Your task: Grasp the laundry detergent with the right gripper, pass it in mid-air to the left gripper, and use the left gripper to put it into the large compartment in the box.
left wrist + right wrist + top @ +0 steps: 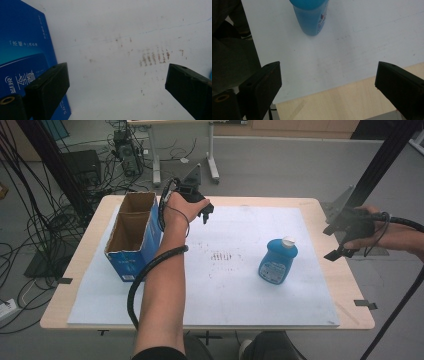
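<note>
I see the blue bottle (278,261) standing upright on the white mat (240,300) of the counter, right of the middle. My right tool (336,242) hangs off the counter's right edge, jaws wide and empty. Farther back, my left tool (206,215) hovers beside the open blue box (131,237), jaws wide, holding nothing.
</note>
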`<action>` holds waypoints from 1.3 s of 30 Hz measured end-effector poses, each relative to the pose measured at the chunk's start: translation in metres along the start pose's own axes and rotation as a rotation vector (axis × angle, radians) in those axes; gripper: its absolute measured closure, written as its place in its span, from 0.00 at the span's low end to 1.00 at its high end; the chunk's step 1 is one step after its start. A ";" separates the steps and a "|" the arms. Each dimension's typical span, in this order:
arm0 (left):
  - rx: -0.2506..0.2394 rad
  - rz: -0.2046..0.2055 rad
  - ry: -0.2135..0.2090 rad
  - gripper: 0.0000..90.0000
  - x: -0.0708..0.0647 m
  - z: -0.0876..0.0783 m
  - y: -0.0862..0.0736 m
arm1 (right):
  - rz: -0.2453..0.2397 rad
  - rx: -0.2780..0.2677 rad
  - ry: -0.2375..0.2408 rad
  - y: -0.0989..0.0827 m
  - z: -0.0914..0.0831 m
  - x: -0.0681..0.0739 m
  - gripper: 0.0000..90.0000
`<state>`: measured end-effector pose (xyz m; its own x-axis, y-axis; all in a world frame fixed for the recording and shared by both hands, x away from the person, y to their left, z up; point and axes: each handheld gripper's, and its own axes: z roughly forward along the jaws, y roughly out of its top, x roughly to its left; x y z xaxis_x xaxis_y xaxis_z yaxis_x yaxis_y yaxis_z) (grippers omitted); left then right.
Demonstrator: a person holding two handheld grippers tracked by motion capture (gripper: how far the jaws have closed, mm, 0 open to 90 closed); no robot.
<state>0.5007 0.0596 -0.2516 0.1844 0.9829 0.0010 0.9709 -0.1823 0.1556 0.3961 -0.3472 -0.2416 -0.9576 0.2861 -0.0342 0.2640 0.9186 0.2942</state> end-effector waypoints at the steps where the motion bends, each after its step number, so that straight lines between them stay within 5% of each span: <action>1: -0.002 0.000 0.002 0.07 0.001 0.000 0.000 | 0.002 -0.005 0.001 -0.001 0.002 0.001 0.08; 39: 0.004 0.021 0.023 0.06 0.004 0.003 -0.009 | 0.157 -0.243 0.022 -0.021 0.081 0.030 0.06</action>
<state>0.4930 0.0650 -0.2562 0.2009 0.9792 0.0274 0.9676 -0.2027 0.1508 0.3713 -0.3355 -0.3262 -0.9100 0.4115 0.0503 0.3768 0.7703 0.5144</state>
